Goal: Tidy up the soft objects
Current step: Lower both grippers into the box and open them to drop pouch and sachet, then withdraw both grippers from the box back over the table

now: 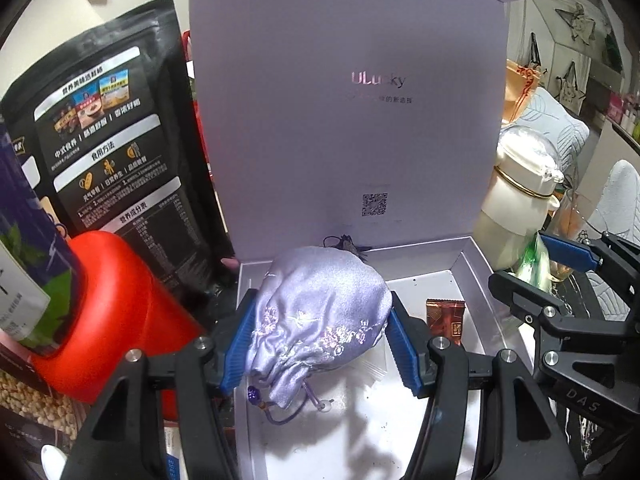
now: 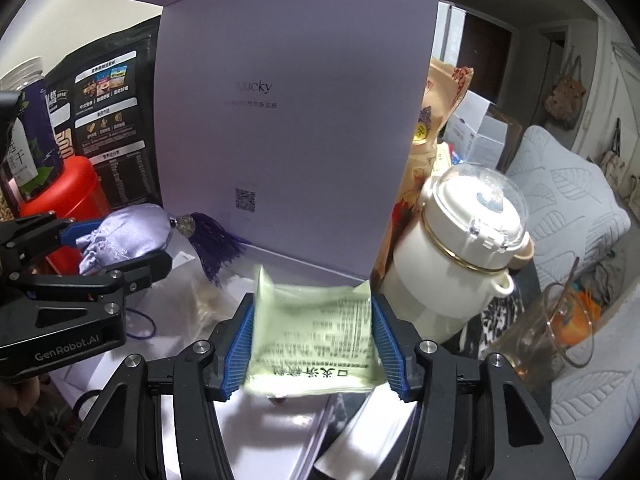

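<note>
- Left claw [image 1: 320,332]: closed on lilac satin pouch [image 1: 316,312], held over open box [image 1: 472,280].
- Right claw [image 2: 312,344]: pale green sachet [image 2: 312,340] clamped between blue pads [image 2: 240,348].

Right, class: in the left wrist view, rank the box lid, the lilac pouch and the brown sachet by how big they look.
1. box lid, far the largest.
2. lilac pouch, in the left gripper; nearness to the camera inflates it.
3. brown sachet, smallest, lying in the box.
</note>
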Action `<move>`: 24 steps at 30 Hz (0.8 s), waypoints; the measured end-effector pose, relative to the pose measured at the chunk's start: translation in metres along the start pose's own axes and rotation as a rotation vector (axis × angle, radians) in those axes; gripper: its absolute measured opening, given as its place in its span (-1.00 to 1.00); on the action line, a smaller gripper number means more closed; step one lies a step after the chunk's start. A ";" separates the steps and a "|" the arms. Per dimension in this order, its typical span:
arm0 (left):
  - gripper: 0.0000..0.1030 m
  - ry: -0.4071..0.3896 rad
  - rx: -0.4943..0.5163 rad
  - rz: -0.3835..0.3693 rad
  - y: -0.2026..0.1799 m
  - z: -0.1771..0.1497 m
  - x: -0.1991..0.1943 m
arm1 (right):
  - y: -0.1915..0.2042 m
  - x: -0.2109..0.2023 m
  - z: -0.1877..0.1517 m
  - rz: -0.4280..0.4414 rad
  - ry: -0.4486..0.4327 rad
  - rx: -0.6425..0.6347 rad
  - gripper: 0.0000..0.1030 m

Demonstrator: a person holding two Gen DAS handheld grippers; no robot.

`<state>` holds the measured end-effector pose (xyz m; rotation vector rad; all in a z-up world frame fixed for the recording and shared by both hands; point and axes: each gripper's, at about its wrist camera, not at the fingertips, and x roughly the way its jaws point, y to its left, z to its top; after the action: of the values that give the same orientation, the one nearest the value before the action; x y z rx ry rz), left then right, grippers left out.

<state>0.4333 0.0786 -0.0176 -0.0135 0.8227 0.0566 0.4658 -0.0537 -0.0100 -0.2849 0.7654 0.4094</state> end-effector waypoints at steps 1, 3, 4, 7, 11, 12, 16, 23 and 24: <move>0.18 0.005 -0.002 -0.005 0.000 0.000 -0.001 | 0.001 -0.001 0.000 -0.004 0.000 -0.001 0.09; 0.20 0.023 -0.008 0.000 0.000 0.002 -0.001 | 0.000 -0.006 0.001 -0.021 -0.002 0.003 0.24; 0.21 0.030 -0.004 0.012 -0.001 0.003 -0.003 | -0.001 -0.008 0.002 -0.025 -0.008 0.005 0.31; 0.22 0.025 0.006 0.039 -0.005 0.003 -0.009 | -0.002 -0.019 0.003 -0.038 -0.025 0.003 0.31; 0.23 0.009 0.010 0.044 -0.008 0.005 -0.024 | -0.001 -0.035 0.005 -0.058 -0.044 -0.006 0.31; 0.23 0.005 0.011 0.044 -0.008 0.006 -0.027 | -0.001 -0.039 0.006 -0.061 -0.049 -0.005 0.31; 0.23 -0.022 0.025 0.048 -0.013 0.009 -0.045 | -0.003 -0.055 0.008 -0.070 -0.074 0.005 0.31; 0.23 -0.078 0.025 0.040 -0.016 0.017 -0.079 | -0.006 -0.088 0.014 -0.085 -0.119 0.014 0.31; 0.23 -0.088 0.025 0.040 -0.016 0.018 -0.084 | -0.005 -0.092 0.015 -0.086 -0.126 0.015 0.31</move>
<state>0.3903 0.0595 0.0563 0.0284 0.7359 0.0841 0.4174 -0.0762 0.0668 -0.2748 0.6303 0.3367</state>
